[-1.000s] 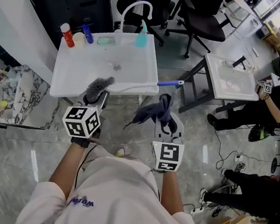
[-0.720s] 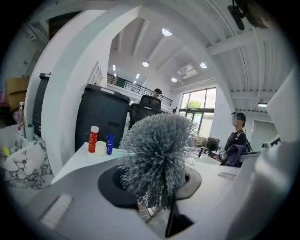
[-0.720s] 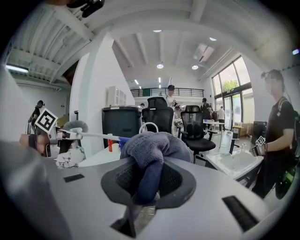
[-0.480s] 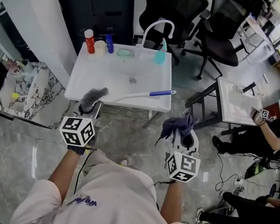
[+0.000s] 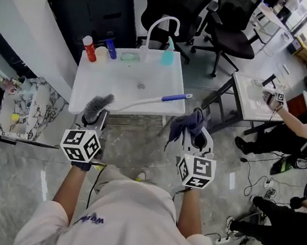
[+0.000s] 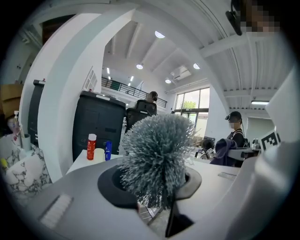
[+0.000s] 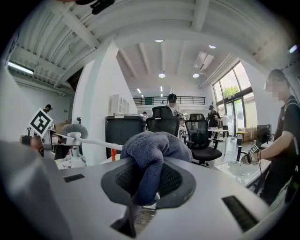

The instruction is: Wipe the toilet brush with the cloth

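Grey-blue cloth point(image 5: 189, 123) bunches out of the right gripper point(image 5: 193, 138) in the head view, with the jaws closed narrowly on its fold. It has come back up beside the blue end of the toilet brush point(image 5: 145, 99), where half a second ago it hung lower and well apart from it. A second ago it stood about this near, so the right hand dipped away and has returned. The left gripper point(image 5: 93, 122) is clamped on the brush just below the bristle head. It holds the brush roughly level over the front edge of the white sink point(image 5: 120, 76), as it did in both earlier frames, with the head at the person's left and the handle running right. Cloth and handle look near but not yet touching, so I judge the wipe is about to start rather than under way. The bottles and the tap at the back of the sink stand as before. In the left gripper view the bristle head point(image 6: 157, 152) rises straight out between the two dark pads, which are closed on its neck, and the cloth shows small and far off to the right. In the right gripper view the cloth point(image 7: 152, 150) is pinched between the pads and drapes over them, while the brush's white handle point(image 7: 96, 142) runs in from the left and passes behind the cloth with no clear contact.
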Demonstrator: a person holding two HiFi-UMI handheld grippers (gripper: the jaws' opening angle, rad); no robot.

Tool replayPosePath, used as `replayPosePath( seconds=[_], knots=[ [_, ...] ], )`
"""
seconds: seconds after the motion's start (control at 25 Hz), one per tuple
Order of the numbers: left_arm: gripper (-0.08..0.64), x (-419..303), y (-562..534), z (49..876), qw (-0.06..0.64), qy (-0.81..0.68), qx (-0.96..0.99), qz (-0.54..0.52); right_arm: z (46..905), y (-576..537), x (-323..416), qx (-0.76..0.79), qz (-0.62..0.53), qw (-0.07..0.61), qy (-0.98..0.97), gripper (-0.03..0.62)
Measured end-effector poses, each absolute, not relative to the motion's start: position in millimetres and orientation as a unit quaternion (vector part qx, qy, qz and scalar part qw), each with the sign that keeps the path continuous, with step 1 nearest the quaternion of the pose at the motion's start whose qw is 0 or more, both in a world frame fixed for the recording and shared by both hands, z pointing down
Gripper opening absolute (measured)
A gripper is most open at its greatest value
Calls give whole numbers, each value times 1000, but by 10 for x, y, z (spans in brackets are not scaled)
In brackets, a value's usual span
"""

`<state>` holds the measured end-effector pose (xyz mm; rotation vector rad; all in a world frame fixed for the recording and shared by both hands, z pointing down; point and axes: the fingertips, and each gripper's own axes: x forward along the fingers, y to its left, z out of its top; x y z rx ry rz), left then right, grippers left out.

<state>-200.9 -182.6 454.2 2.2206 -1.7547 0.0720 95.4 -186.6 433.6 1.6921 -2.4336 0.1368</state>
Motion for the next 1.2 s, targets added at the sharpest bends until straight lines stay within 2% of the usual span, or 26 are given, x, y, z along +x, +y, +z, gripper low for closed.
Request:
replayPosePath(
  seconds=[0.76, 1.2],
  knots=[
    [130, -1831, -1776, 4549, 170, -581, 795, 29, 4303, -1642, 1092, 587, 37, 102, -803, 66],
    [130, -1481, -1736, 4619, 179, -559, 809, 33, 4117, -1645, 1263, 574, -1, 141, -807, 66]
  ],
)
